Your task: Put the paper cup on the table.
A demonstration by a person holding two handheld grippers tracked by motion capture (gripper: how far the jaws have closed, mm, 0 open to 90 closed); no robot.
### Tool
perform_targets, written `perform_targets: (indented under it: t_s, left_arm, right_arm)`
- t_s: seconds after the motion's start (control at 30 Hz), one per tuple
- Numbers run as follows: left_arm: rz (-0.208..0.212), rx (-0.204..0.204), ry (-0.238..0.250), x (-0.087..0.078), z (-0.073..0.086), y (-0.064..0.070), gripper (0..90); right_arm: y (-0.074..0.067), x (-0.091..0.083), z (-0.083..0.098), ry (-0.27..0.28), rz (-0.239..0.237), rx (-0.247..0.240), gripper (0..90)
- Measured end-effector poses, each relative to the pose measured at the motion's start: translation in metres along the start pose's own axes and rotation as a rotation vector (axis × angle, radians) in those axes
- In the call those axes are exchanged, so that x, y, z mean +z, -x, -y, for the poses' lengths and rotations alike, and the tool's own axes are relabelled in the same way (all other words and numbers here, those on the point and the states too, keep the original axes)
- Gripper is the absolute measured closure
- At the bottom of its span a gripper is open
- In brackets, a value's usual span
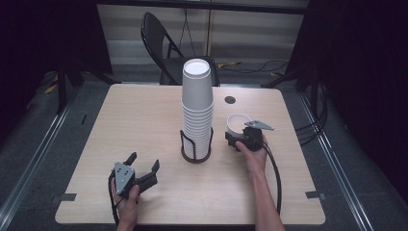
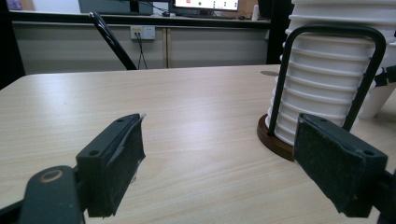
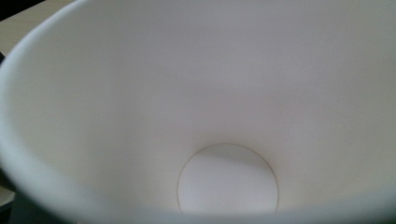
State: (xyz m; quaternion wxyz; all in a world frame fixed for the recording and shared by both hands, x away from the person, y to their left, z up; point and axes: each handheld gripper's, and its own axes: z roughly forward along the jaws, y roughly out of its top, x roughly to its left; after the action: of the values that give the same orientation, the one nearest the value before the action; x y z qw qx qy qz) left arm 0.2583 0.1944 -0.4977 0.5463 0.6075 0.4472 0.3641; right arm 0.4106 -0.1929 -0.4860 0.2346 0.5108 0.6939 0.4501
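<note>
A tall stack of white paper cups (image 1: 197,103) stands in a black wire holder with a round brown base (image 1: 196,157) at the middle of the table. Right of it, my right gripper (image 1: 238,137) is shut on a single upright white paper cup (image 1: 238,123); its empty inside (image 3: 224,93) is close up in the right gripper view. My left gripper (image 1: 144,160) rests open near the front left, with nothing between its fingers. In the left gripper view (image 2: 219,140) it points at the stack (image 2: 322,79) and the holder's wire loop (image 2: 327,30).
The light wooden table (image 1: 144,115) has a dark round grommet (image 1: 230,99) at the back right. A black folding chair (image 1: 161,45) stands behind the far edge. Cables lie on the floor at the right (image 1: 312,125).
</note>
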Motion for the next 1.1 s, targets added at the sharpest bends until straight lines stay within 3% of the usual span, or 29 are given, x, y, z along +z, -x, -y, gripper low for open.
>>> perform_targets:
  t_s: [0.2,0.37,0.73,0.93,1.1]
  left_arm:
    - [-0.005,0.001,0.002,0.000,0.000,0.000,16.3]
    - [-0.007,0.002,0.003,0.000,0.000,0.000,16.3]
    - [-0.025,0.006,0.004,0.000,0.000,0.002,16.3]
    - [-0.061,0.040,-0.001,0.000,0.000,0.005,16.7]
    - [-0.059,0.016,0.002,0.000,0.000,0.003,16.9]
  right_arm:
    - [0.000,-0.005,0.007,-0.023,0.022,0.012,13.2]
    - [-0.001,-0.015,0.011,0.000,0.016,0.037,13.1]
    - [-0.014,-0.053,0.021,0.118,0.038,0.060,13.2]
    - [-0.030,-0.070,0.027,0.176,0.044,0.057,13.8]
    - [-0.047,-0.081,0.033,0.215,0.028,0.029,13.8]
